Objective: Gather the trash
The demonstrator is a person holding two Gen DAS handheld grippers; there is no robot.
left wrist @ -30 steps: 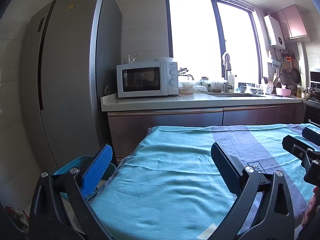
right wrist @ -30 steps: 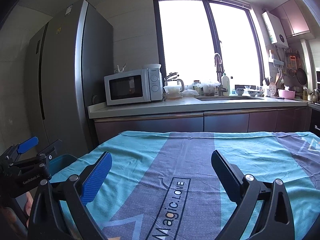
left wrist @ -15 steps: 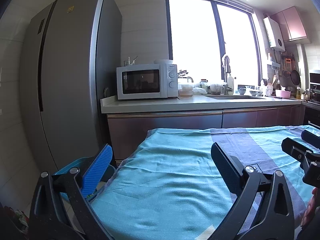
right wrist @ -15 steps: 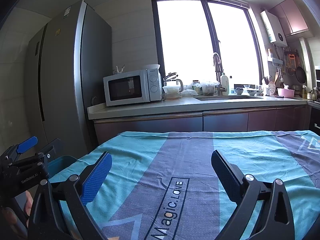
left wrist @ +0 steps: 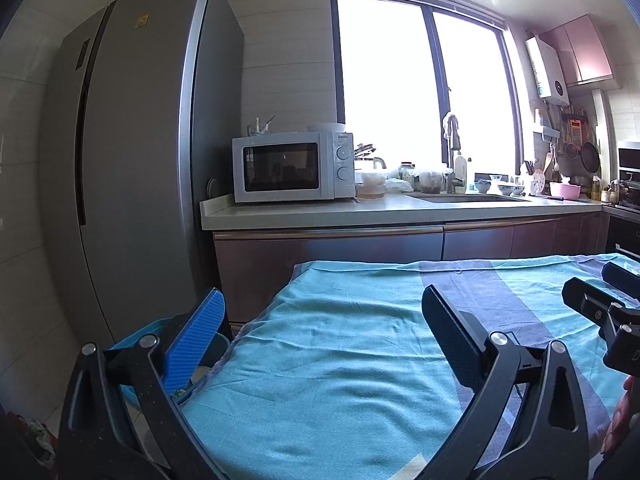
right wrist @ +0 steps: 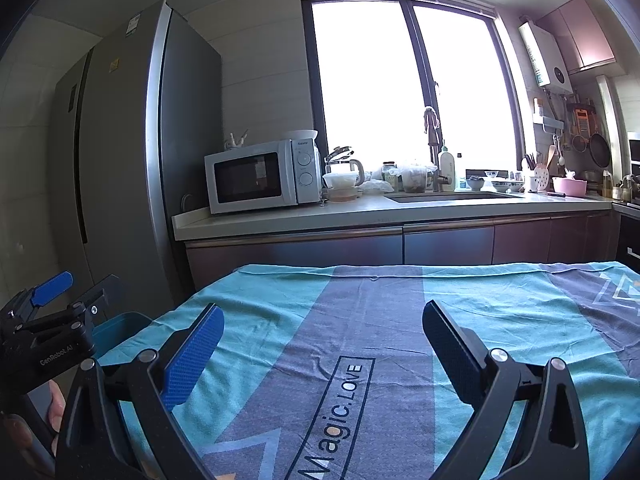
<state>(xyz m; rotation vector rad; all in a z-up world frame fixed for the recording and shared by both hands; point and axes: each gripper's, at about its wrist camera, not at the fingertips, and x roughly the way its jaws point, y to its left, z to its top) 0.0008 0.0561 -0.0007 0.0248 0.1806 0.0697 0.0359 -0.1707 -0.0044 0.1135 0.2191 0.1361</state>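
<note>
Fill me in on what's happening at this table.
A person holds a pair of tongs in each hand over a table covered with a teal and grey cloth. The left tongs and the right tongs are both open and hold nothing. No trash shows on the cloth. A blue bin sits on the floor beside the table's left edge, with something inside it.

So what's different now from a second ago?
Hardly anything. Both views shift a tiny bit, with the microwave sitting a touch lower in the left wrist view. Nothing was picked up or let go. The left tool and right tool stayed open and empty over the blue cloth, and the blue bin stayed beside the table.
</note>
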